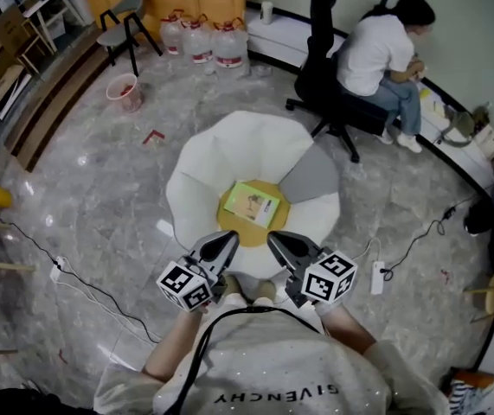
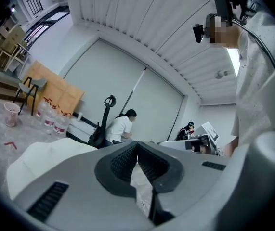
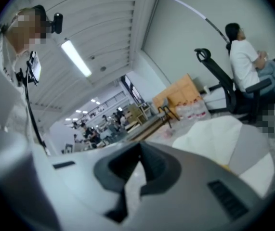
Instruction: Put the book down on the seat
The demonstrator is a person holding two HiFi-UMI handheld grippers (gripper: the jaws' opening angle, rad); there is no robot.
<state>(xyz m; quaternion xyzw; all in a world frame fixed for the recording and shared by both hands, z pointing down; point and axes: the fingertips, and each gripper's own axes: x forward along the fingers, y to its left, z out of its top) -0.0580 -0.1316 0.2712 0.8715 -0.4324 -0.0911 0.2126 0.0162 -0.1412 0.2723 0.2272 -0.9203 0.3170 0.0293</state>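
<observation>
A green and yellow book (image 1: 253,204) lies flat on the round yellow middle of the flower-shaped white seat (image 1: 221,158). My left gripper (image 1: 227,242) hovers just short of the seat's near edge, jaws shut with nothing between them. Beside it my right gripper (image 1: 279,244) is also shut and empty. Both point toward the book from a little below it in the head view. In the left gripper view the tips of the left gripper (image 2: 137,145) meet, with the white seat (image 2: 41,158) behind. The right gripper (image 3: 139,154) has its tips together too, the seat (image 3: 214,136) at the right.
A person (image 1: 385,54) sits on a black office chair (image 1: 329,67) at the far right. Water jugs (image 1: 203,40), a grey chair (image 1: 121,20) and a red bucket (image 1: 125,91) stand at the back. Cables and a power strip (image 1: 377,277) lie on the floor to the right.
</observation>
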